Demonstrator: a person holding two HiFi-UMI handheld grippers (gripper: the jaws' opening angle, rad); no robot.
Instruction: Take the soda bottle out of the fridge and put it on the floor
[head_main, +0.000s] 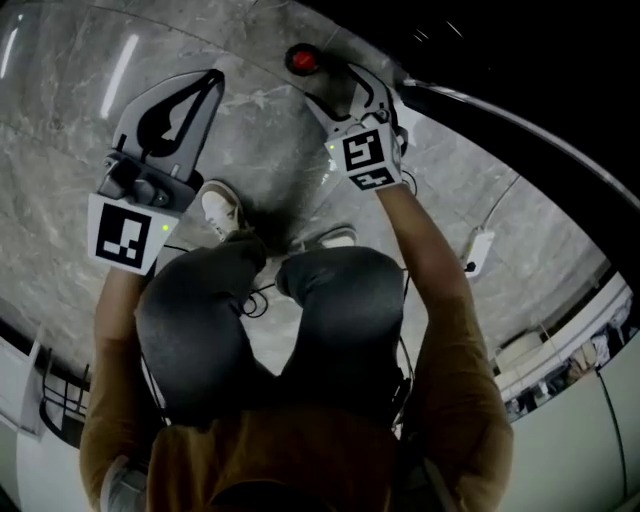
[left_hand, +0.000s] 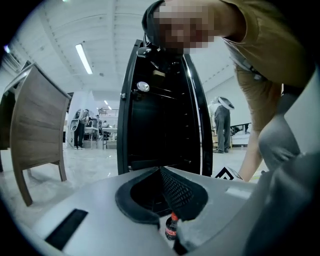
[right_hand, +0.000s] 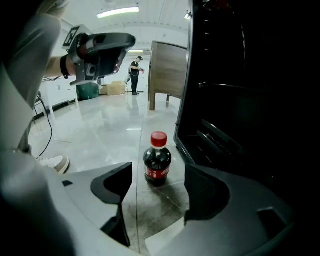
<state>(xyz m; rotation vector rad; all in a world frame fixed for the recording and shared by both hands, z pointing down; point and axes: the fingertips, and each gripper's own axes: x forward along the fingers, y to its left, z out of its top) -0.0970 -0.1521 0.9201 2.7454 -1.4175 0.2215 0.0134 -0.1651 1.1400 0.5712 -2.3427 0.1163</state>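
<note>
Marble floor (right_hand: 95, 125), black fridge (right_hand: 235, 100) open. Left gripper (head_main: 210, 82): jaws together, empty. Right gripper (right_hand: 157, 187): jaws wide apart, holding nothing. The soda bottle (right_hand: 157, 160) stands upright on the floor just ahead of them, beside the fridge's bottom front edge. It's probably light, smooth and slippery; grip mid-body, below the shoulder.

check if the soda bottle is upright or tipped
Upright: the soda bottle stands on the floor beside the open fridge, red cap on top.

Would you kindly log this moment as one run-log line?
soda bottle: upright on floor by open fridge | right tool: open, empty, bottle at its tips | left tool: shut, empty
</note>
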